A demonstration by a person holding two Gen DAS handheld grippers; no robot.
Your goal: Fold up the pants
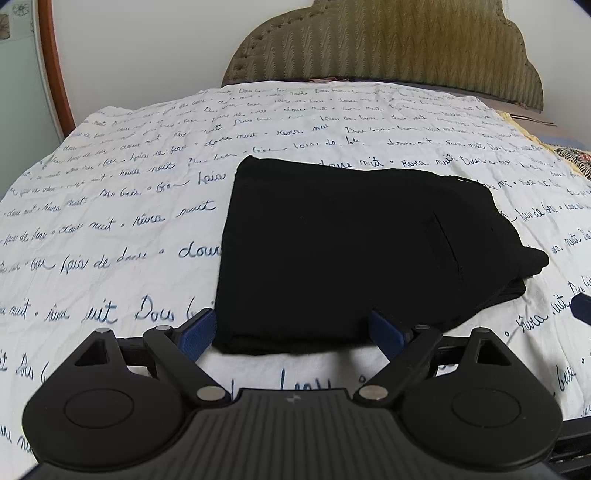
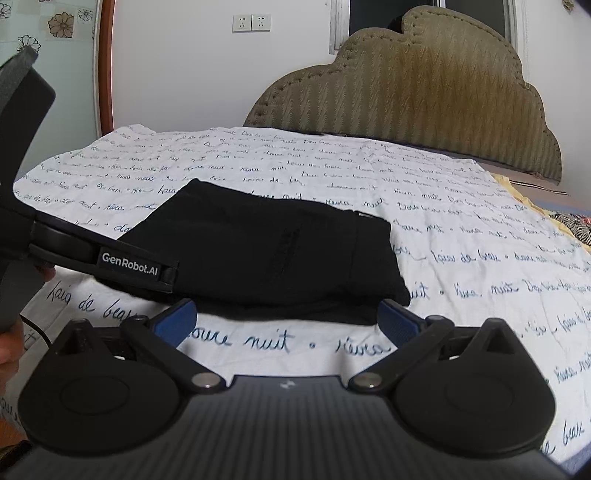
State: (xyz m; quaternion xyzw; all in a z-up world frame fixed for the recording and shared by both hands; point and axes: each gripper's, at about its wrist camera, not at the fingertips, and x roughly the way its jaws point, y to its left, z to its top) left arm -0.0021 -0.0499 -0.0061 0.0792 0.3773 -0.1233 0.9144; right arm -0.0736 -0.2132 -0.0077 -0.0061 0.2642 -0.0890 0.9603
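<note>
Black pants lie folded into a compact rectangle on the white bed sheet printed with blue script. My left gripper is open, its blue pads either side of the stack's near edge, holding nothing. In the right wrist view the pants lie just ahead of my right gripper, which is open and empty. The left gripper's body reaches in from the left beside the pants. A blue fingertip of the right gripper shows at the right edge of the left wrist view.
An olive padded headboard stands at the far end of the bed. A white wall with sockets is behind it. A yellow and patterned blanket lies at the bed's right edge. A wooden frame stands at the left.
</note>
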